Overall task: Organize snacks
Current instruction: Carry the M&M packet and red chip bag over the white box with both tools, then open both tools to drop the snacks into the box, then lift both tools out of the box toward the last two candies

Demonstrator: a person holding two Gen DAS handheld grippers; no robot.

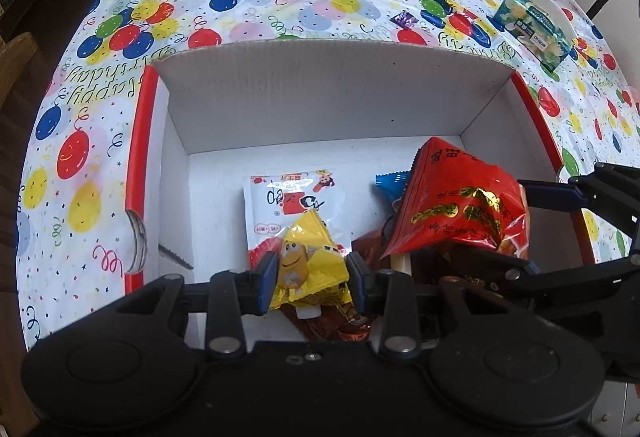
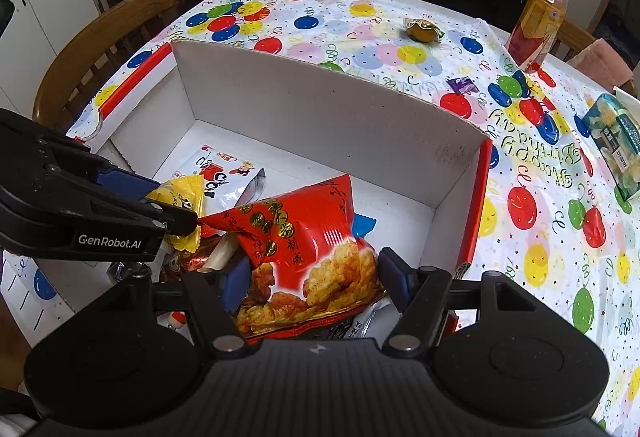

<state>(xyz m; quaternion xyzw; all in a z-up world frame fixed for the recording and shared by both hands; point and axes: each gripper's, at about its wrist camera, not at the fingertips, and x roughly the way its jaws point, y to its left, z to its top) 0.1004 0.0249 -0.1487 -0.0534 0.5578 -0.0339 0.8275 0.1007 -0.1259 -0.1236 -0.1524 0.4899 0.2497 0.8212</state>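
The left gripper [image 1: 312, 277] hangs low inside the white cardboard box [image 1: 332, 97], its blue fingers [image 1: 266, 279] closed on a yellow candy packet [image 1: 310, 265] printed with a cartoon figure. Under that packet lies a white snack pouch [image 1: 288, 205] flat on the box floor. The right gripper [image 2: 312, 277] is also in the box, its fingers [image 2: 394, 277] pressed against both sides of a red rice-cracker bag [image 2: 304, 249], which stands tilted over a blue wrapper [image 2: 363, 225] and other dark wrappers.

The box, with red outer edges, sits on the desk, which is covered by a balloon-print tablecloth [image 2: 520, 197]. Outside the box, on the cloth, are a small green-and-yellow wrapped snack [image 2: 424, 29] beyond the far wall, a purple candy [image 2: 462, 85] nearer the box, a bottled drink [image 2: 538, 23] standing upright near the far edge, and a teal popcorn bag [image 2: 618, 145] at the right side, well apart from the box
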